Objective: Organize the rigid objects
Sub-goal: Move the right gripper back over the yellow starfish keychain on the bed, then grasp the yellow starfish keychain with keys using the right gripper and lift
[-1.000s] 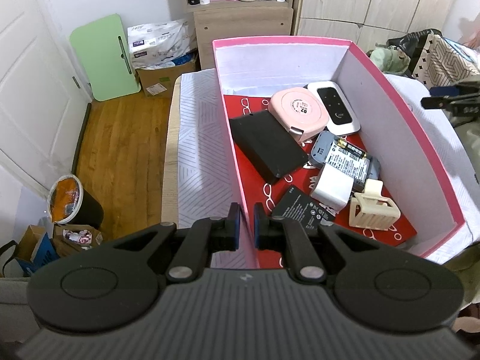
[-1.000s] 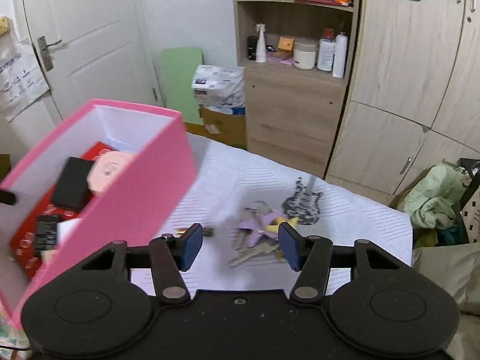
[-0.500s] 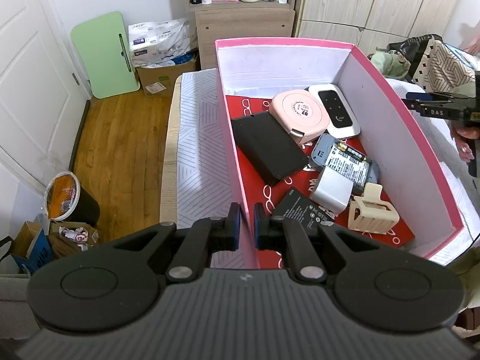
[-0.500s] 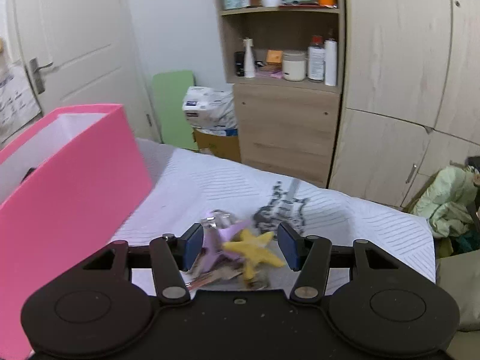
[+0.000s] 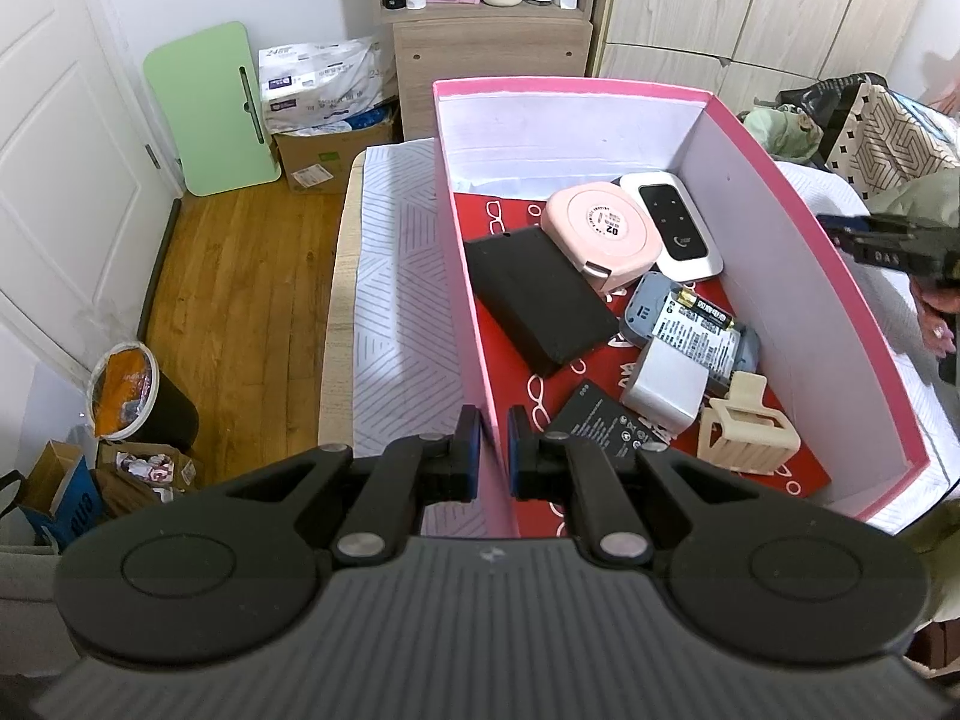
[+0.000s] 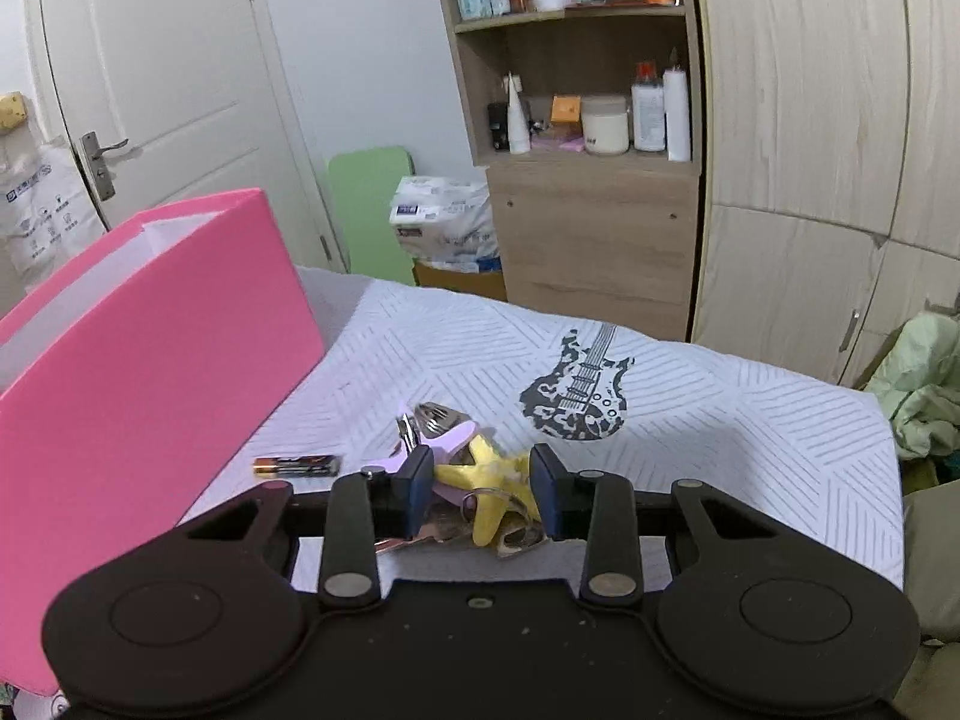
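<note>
My left gripper is shut on the left wall of the pink box. The box holds a black case, a pink round case, a white router, batteries, a white charger and a beige hair clip. In the right wrist view my right gripper is open around a key bunch with a yellow star and a purple star, lying on the white cloth right of the pink box. A loose battery lies to their left.
A guitar print marks the cloth beyond the keys. A wooden shelf unit and wardrobe stand behind. A green board, a cardboard box and a bin sit on the wood floor left of the table.
My right gripper moved forward and down over the keys, and its fingers narrowed around the stars. The left gripper stayed shut on the box wall.
</note>
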The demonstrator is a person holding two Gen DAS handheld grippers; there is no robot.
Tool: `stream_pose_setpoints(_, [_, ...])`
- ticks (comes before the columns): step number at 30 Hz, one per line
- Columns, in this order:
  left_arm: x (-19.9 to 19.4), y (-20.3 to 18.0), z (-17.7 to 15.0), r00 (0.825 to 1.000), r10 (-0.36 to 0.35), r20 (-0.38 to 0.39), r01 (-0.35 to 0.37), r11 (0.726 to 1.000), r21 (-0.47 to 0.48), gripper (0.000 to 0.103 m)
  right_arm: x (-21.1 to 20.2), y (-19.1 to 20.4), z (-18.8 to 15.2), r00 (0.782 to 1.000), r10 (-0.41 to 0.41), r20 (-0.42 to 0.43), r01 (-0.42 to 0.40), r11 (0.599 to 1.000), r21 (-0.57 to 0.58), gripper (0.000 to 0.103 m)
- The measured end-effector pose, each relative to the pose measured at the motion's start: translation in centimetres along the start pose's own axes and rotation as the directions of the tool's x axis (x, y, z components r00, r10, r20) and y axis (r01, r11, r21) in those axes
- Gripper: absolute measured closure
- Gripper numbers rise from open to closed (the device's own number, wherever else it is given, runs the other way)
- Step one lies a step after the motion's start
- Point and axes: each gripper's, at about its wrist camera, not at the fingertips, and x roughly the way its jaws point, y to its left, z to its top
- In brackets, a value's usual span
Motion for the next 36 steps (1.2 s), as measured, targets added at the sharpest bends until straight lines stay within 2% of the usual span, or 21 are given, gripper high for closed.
stream_pose_setpoints(6, [0.0, 0.1, -0.1, 1.0, -0.006, 0.005, 0.006, 1.0, -0.005, 0.094, -1.6, 1.9, -1.6, 1.0, -0.007, -0.021, 0.005, 0.998, -0.068, 0.063])
stream_pose_setpoints(11, [0.0, 0.1, -0.1, 1.0, -0.005, 0.005, 0.005, 1.0, -0.003, 0.094, -3.0, 3.3, -2.8, 0.998, 0.019, -0.06, -0.025, 0.995, -0.101, 0.061])
stream_pose_setpoints(17, [0.0, 0.0, 0.0, 1.0, -0.005, 0.006, 0.005, 1.0, -0.004, 0.094, -3.8, 4.3, -3.0, 0.995, 0.042, -0.092, -0.057, 0.985, -0.164, 0.039])
stream_pose_setpoints(20, [0.0, 0.0, 0.0, 1.0, -0.005, 0.006, 0.005, 1.0, -0.004, 0.094, -3.3, 4.1, -2.9, 0.994, 0.044, -0.096, -0.059, 0.985, -0.16, 0.039])
stream_pose_setpoints(23, [0.0, 0.0, 0.0, 1.0, -0.004, 0.006, 0.004, 1.0, -0.002, 0.094, -2.3, 3.9, -2.8, 0.994, 0.018, -0.106, -0.033, 0.989, -0.146, 0.032])
stream_pose_setpoints(26, [0.0, 0.0, 0.0, 1.0, -0.001, 0.007, 0.001, 1.0, 0.003, 0.094, -1.5, 3.8, -2.8, 0.994, -0.034, -0.102, 0.02, 0.991, -0.133, 0.03])
stream_pose_setpoints(29, [0.0, -0.1, -0.1, 1.0, 0.0, 0.008, 0.0, 1.0, 0.003, 0.094, -1.1, 3.3, -2.6, 0.996, -0.026, -0.09, 0.018, 0.996, -0.085, 0.023])
stream_pose_setpoints(31, [0.1, -0.1, -0.1, 1.0, 0.001, 0.008, -0.001, 1.0, 0.004, 0.094, -1.1, 3.1, -2.6, 0.996, -0.024, -0.082, 0.019, 0.998, -0.063, 0.027])
stream_pose_setpoints(33, [0.0, -0.1, -0.1, 1.0, 0.0, 0.008, 0.0, 1.0, 0.003, 0.094, -1.3, 3.2, -2.3, 0.996, -0.031, -0.084, 0.025, 0.997, -0.068, 0.053])
stream_pose_setpoints(36, [0.1, -0.1, -0.1, 1.0, 0.001, 0.01, -0.001, 1.0, 0.002, 0.093, -2.2, 2.7, -2.0, 0.999, 0.013, -0.046, -0.014, 1.0, -0.015, 0.055])
